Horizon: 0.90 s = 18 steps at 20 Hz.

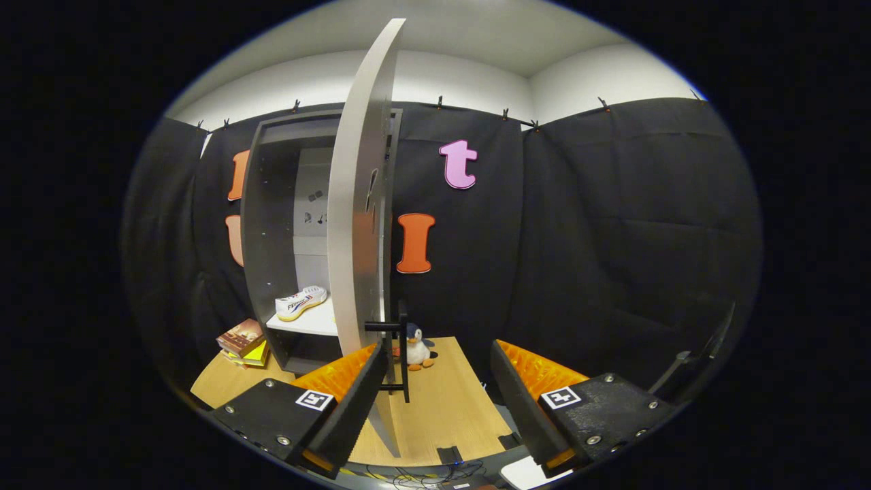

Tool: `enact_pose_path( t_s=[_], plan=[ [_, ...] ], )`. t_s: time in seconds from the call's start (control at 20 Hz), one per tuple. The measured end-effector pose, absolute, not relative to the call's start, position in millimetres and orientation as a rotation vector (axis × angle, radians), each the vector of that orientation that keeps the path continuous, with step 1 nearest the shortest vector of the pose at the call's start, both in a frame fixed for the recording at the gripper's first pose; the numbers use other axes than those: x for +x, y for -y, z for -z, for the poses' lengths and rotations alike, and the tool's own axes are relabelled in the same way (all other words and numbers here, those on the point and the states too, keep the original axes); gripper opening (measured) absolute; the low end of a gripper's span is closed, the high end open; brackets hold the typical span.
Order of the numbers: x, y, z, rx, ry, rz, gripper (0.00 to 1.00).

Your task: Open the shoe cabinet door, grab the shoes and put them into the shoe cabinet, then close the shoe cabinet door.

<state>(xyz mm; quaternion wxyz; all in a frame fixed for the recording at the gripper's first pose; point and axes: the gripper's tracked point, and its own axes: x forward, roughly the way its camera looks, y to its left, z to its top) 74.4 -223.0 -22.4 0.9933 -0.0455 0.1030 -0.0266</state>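
With gripper (435, 401) open, shoe (301, 302) lengthwise on shelf (314, 322)

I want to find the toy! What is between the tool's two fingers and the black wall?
In the gripper view, the open tool has light wooden table ahead, then a small black-and-white plush penguin, beside the open grey cabinet door's black handle.

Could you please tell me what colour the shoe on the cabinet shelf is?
Mostly white, with a yellowish sole and dark side markings: the shoe, seen best in the gripper view.
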Motion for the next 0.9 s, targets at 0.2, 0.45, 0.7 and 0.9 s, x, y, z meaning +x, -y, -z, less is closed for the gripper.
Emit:
enact_pose_path(
  t_s=[0.2,0.45,0.7,0.9],
  plan=[
    [83,215,25,-0.094,-0.196,0.042,0.92],
    [80,189,23,-0.142,-0.176,-0.015,0.84],
    [80,154,27,-0.107,-0.177,-0.119,0.81],
    [87,151,25,-0.15,-0.166,-0.108,0.8]
  ],
)
